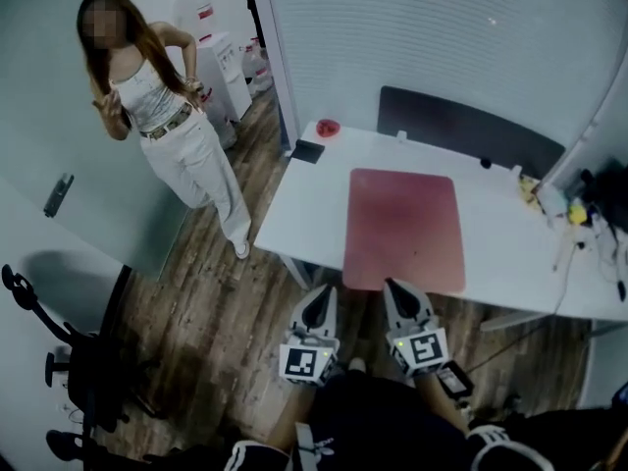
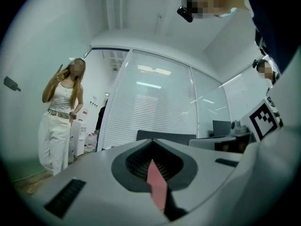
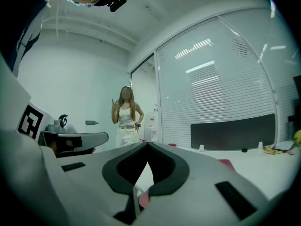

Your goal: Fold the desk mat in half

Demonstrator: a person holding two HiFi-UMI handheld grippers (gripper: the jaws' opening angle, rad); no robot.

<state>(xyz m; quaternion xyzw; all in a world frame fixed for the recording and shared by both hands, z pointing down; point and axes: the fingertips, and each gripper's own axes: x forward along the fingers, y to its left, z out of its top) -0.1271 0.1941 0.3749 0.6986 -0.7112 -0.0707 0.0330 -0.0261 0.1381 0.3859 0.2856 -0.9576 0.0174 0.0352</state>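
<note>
The mat (image 1: 404, 226) is laid flat and unfolded on the bench (image 1: 304, 214), and at its near edge the left tongs (image 1: 321, 292) and right tongs (image 1: 392, 285) are held level, clenched and empty, probably for gripping that edge.

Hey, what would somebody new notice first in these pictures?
The dusty red desk mat lies flat and unfolded in the middle of the white table. The left gripper and right gripper sit at its near edge. A person in white stands beside the table, at the head view's upper left, one hand raised.
</note>
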